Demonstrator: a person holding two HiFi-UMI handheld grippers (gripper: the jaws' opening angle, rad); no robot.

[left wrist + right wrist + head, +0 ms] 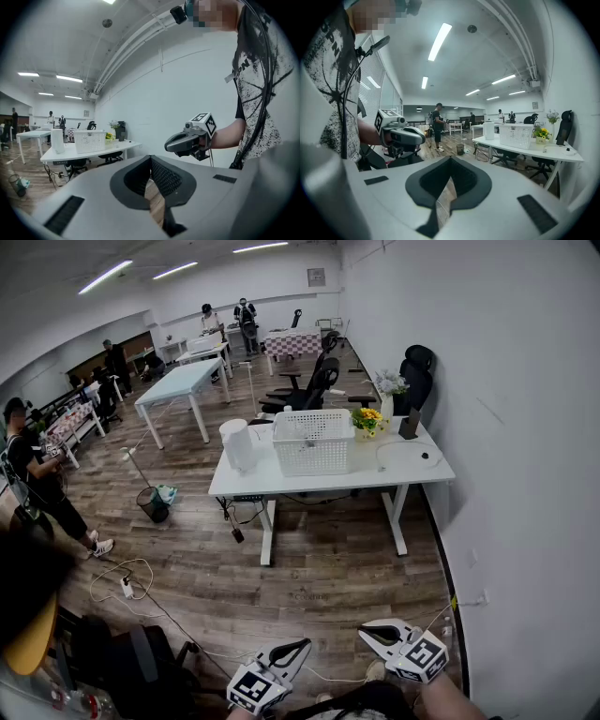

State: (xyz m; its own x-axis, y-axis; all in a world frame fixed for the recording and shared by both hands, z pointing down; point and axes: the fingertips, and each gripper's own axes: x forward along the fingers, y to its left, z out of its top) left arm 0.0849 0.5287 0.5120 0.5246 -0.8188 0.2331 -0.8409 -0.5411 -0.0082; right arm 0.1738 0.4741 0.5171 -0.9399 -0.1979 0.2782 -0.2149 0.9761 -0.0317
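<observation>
Two grippers sit low and close to the person's body. The left gripper (292,650) and the right gripper (373,634) point forward side by side, near each other but not touching. Each gripper view shows the dark pads drawn together to a thin slit, with only wood floor showing through, so both are closed and hold nothing.

A loose white cable (141,582) runs across the floorboards just ahead, and a small bin (153,504) stands beyond it, left of the desk. The nearest things to work on are well apart from the jaws, on the white table (412,470) against the right-hand wall. A white basket (314,442) stands upright near the middle of it, with a white cylinder (236,444) just beside it on the left and yellow flowers (368,418) behind it on the right.

From where I stand, carrying the grippers well means keeping them level and apart so the marker cubes don't knock. It also means stepping clear of that cable, and parting the jaws only once they are square to the basket's rim.

Farther back, a person in black (33,474) stands at the left, and more tables (183,381) and people fill the far end.
</observation>
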